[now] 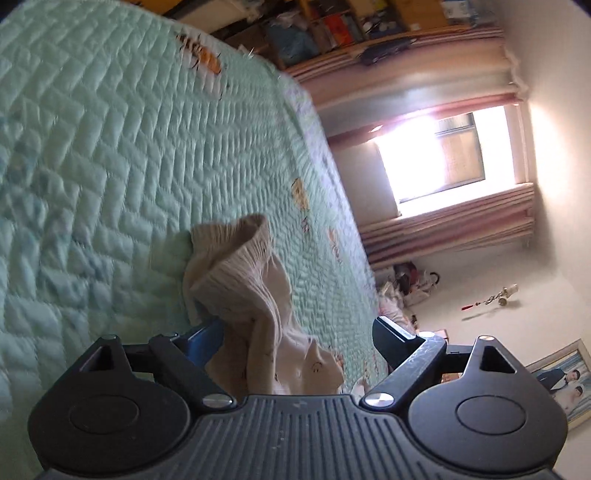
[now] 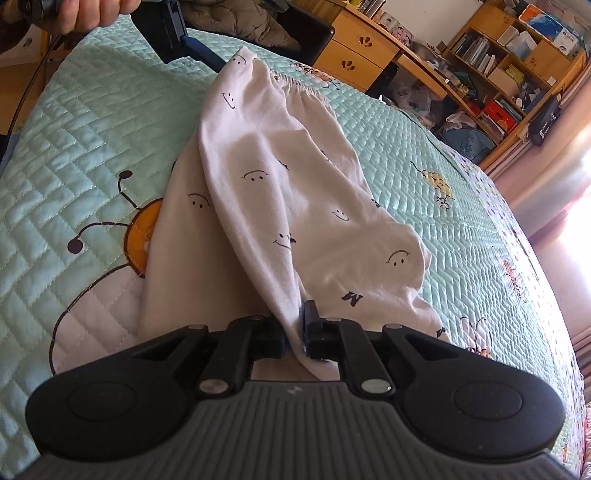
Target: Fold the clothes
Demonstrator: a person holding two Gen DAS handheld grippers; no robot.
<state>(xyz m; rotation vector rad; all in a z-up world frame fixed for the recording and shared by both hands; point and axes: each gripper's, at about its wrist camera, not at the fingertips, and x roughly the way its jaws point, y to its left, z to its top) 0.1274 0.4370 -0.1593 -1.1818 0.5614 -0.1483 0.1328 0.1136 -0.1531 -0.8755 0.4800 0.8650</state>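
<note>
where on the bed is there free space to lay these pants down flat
Bare quilt lies right of the pants, out to the bed edge, and on their left past the orange bee print. It is crowded at the waistband by the left gripper and under the right gripper.

1. The left gripper (image 1: pixel 295 332) fills the bottom of the frame, its jaws standing wide apart.
2. A cream garment (image 1: pixel 255 306) with small printed faces sits bunched between the jaws, its ribbed, gathered edge raised toward the frame's centre; it lies against the blue left finger (image 1: pixel 205 338), clear of the right one.
3. A mint quilted bedspread (image 1: pixel 110 166) covers the left and centre, tilted.
4. A bright window (image 1: pixel 432 158) with striped curtains (image 1: pixel 450 229) is at right.
5. Wooden shelves (image 1: pixel 351 22) run along the top.
6. A framed photo (image 1: pixel 565 380) is at lower right.
</note>
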